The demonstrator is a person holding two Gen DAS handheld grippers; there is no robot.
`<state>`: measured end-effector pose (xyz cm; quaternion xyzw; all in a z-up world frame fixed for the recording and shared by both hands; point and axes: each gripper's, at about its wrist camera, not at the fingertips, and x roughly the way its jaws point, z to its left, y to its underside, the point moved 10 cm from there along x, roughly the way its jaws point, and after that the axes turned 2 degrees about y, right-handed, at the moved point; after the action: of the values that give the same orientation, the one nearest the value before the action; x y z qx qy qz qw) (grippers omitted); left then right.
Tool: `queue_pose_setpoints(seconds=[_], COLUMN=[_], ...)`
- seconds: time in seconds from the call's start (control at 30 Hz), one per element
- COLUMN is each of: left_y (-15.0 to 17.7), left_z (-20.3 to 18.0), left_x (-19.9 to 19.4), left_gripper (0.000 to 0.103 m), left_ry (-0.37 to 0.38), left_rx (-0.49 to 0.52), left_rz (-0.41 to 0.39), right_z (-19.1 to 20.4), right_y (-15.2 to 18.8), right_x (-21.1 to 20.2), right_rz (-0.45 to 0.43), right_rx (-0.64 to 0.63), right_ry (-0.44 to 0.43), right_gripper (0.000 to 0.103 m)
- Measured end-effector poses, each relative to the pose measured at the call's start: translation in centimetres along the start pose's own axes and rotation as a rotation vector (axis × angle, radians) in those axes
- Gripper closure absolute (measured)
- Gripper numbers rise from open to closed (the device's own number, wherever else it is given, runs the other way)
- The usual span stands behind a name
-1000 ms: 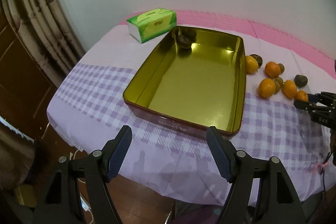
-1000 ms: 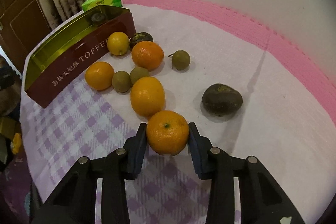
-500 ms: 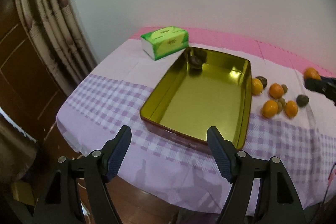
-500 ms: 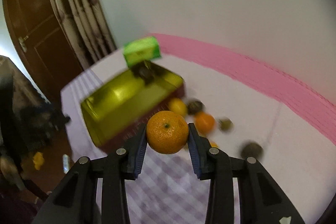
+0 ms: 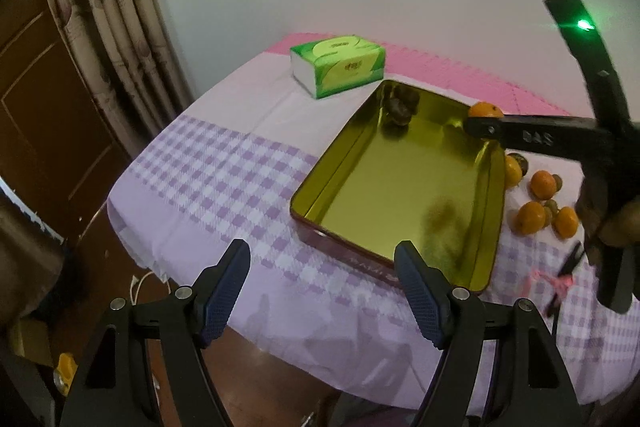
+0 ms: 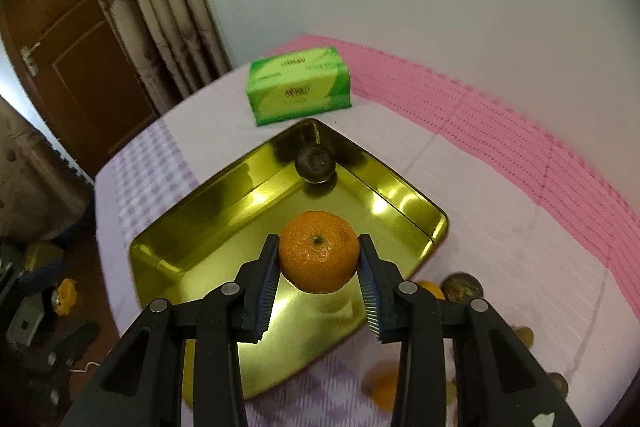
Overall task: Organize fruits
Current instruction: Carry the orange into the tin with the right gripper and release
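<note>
A gold tin tray (image 5: 340, 163) (image 6: 224, 211) lies on the table with one dark fruit (image 5: 400, 107) (image 6: 315, 163) in its far corner. My right gripper (image 6: 319, 273) is shut on an orange (image 6: 319, 257) and holds it above the tray; it also shows in the left wrist view (image 5: 482, 125), over the tray's far right edge with the orange (image 5: 485, 110). My left gripper (image 5: 322, 291) is open and empty, near the table's front edge, short of the tray. Several oranges and small dark fruits (image 5: 534, 217) lie on the cloth right of the tray.
A green tissue box (image 5: 338, 65) (image 6: 298, 85) stands behind the tray. A pink mat (image 6: 520, 131) runs along the wall. Curtains and a brown door (image 6: 80, 39) are to the left. A small black tool with a pink cord (image 5: 560, 277) lies at the front right.
My right gripper has carried the orange from the fruit pile up and over to above the tray. My left gripper has drawn back from the table and stays open.
</note>
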<state>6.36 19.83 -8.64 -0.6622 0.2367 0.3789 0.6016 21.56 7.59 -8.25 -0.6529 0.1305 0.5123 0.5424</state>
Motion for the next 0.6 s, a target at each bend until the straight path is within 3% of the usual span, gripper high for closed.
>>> queue_pose_setpoints(seconds=[0.6], left_y=[1.2], left_z=[1.0], left_x=[2.3], left_gripper=[0.028], left_ry=[0.007], left_rx=[-0.033], left_rz=[0.111], right_z=[-1.8], right_y=[-1.4], right_x=[6.2], right_rz=[0.086], right_rx=[0.118], right_ry=[0.053], right_gripper=[0.067])
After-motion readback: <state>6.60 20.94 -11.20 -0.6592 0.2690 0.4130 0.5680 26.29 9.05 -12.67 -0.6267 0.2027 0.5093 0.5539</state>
